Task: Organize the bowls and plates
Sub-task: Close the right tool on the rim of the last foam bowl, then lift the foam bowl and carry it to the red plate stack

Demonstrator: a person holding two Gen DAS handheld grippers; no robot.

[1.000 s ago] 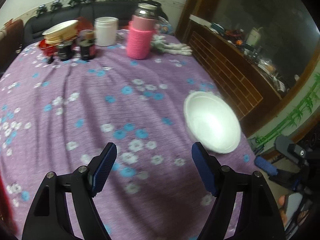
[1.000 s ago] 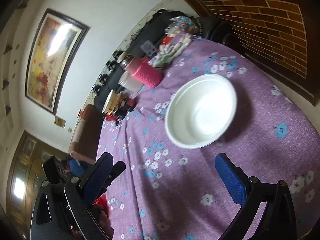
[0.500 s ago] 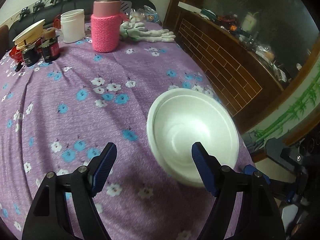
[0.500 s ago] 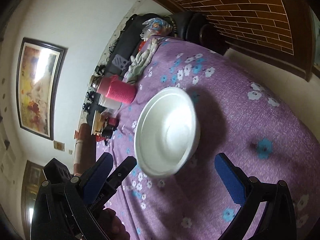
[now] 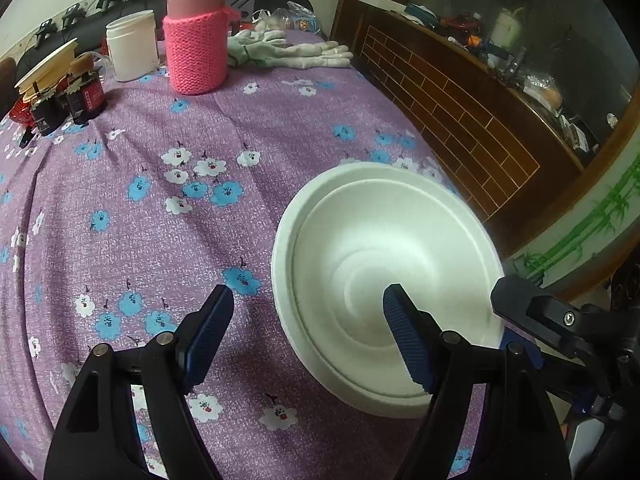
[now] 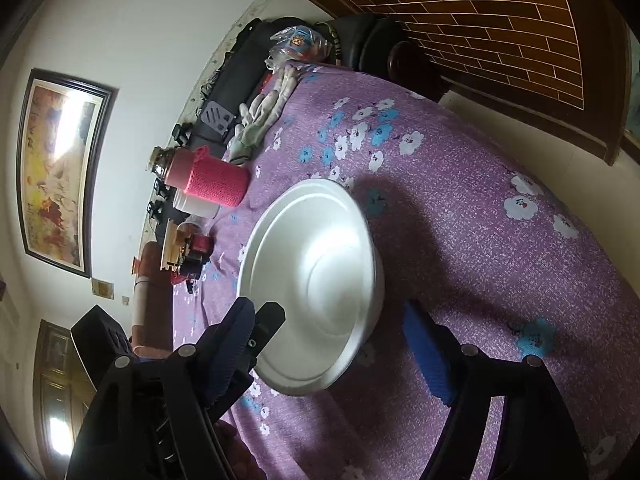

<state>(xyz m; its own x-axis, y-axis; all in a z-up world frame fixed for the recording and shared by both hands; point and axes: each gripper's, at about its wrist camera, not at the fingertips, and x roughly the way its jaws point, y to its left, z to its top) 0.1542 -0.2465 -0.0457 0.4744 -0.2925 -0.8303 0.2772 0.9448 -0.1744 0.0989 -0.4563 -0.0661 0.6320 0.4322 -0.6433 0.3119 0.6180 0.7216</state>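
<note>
White bowl (image 5: 384,264) on purple table (image 5: 160,208) at 4 o'clock. Left tool (image 5: 308,336) spread — straddles its rim. Right tool (image 6: 332,356) closing around bowl, not pinching.

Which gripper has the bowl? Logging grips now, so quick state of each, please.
Left gripper: open, holding nothing, one finger over the bowl.
Right gripper: jaws closing around the bowl's near rim, no grip yet.

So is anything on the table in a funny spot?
Yes. The white bowl sits right at the table's edge, alone, far from the jars and flask at the back. Gloves lie on the tablecloth too.
</note>
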